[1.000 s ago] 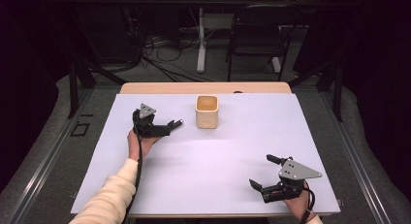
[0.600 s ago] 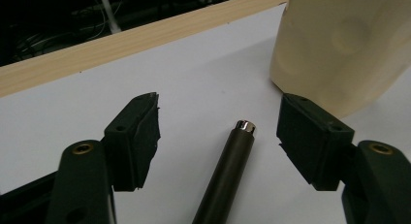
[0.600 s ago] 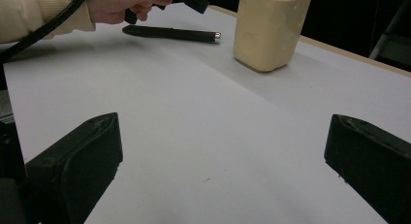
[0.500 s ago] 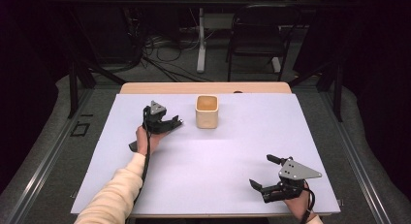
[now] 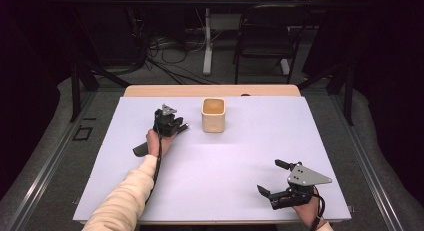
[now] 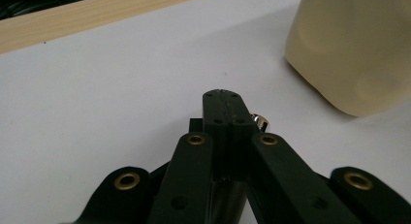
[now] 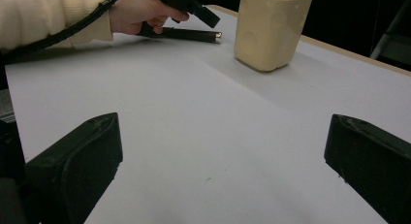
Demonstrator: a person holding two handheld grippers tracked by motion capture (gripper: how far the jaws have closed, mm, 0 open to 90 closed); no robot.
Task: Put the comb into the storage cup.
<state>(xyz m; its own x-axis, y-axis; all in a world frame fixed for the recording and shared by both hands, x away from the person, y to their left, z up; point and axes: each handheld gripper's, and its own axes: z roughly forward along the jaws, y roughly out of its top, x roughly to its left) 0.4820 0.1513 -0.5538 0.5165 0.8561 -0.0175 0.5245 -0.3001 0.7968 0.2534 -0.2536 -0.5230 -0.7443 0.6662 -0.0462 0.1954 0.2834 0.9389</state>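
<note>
the left gripper [image 5: 170,122] was on the far left part of the white surface [image 5: 225,171], just beside the cream cup [image 5: 213,114]; in the left gripper view its jaws were pressed together, and they pinched a thin dark pen [image 7: 181,34]; a small metal tip [image 6: 260,120] of this pen showed just at the right of the closed jaws; in the right gripper view the pen was lying low and almost flat over the surface, with its shiny end pointing to the cup but apart from it; the cup stood upright near the far edge, and it was open at the top; the person's hand [image 5: 154,141] with a light sleeve [image 5: 125,201] held the left gripper; the right gripper [image 5: 275,183] was near the front right corner of the surface, well apart from the cup; its jaws were spread wide, with nothing between them
</note>
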